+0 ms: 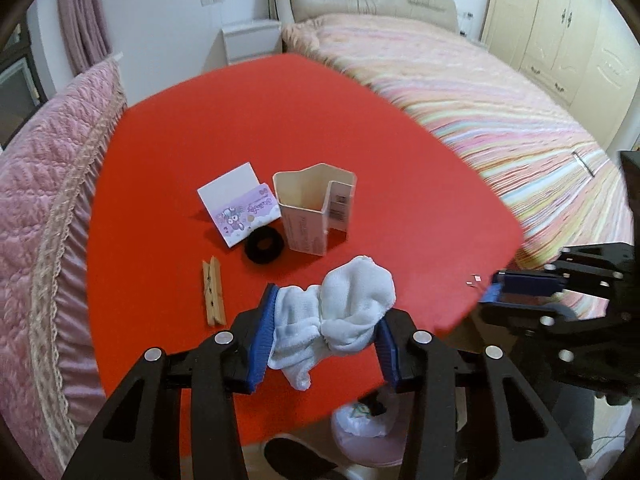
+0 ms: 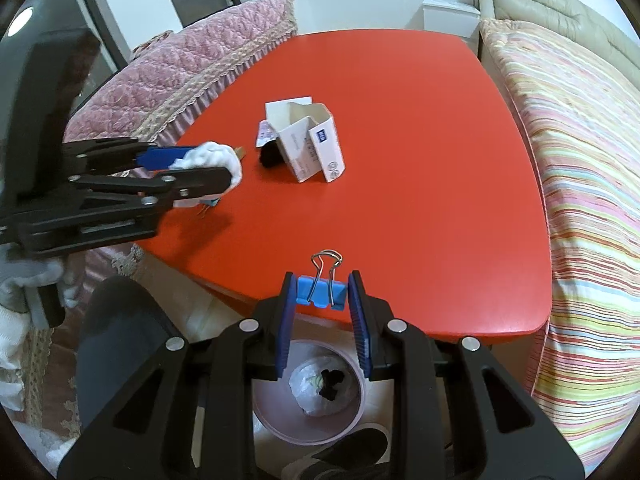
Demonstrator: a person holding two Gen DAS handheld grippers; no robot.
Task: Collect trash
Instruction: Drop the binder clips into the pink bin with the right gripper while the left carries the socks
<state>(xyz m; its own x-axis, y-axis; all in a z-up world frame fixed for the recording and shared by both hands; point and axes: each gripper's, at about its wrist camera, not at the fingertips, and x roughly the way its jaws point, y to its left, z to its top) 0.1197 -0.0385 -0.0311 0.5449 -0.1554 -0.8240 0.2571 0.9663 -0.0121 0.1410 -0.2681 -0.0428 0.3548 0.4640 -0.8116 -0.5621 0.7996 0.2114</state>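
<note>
My left gripper (image 1: 326, 312) is shut on a crumpled white sock (image 1: 340, 312) and holds it above the near edge of the red table (image 1: 300, 120). It also shows in the right wrist view (image 2: 216, 168). My right gripper (image 2: 322, 292) is shut on a blue binder clip (image 2: 320, 290) at the table's near edge (image 2: 400, 220), above a pink trash bin (image 2: 308, 392) on the floor. The bin holds white and dark scraps. On the table lie an open cardboard box (image 1: 316, 208), a printed card (image 1: 240, 210), a black hair tie (image 1: 264, 244) and a wooden clothespin (image 1: 212, 290).
A bed with a striped cover (image 1: 500, 120) runs along the table's right side. A pink quilted cover (image 1: 44, 208) borders its left side. A shoe (image 2: 344, 456) lies on the floor by the bin. A white nightstand (image 1: 250, 40) stands at the back.
</note>
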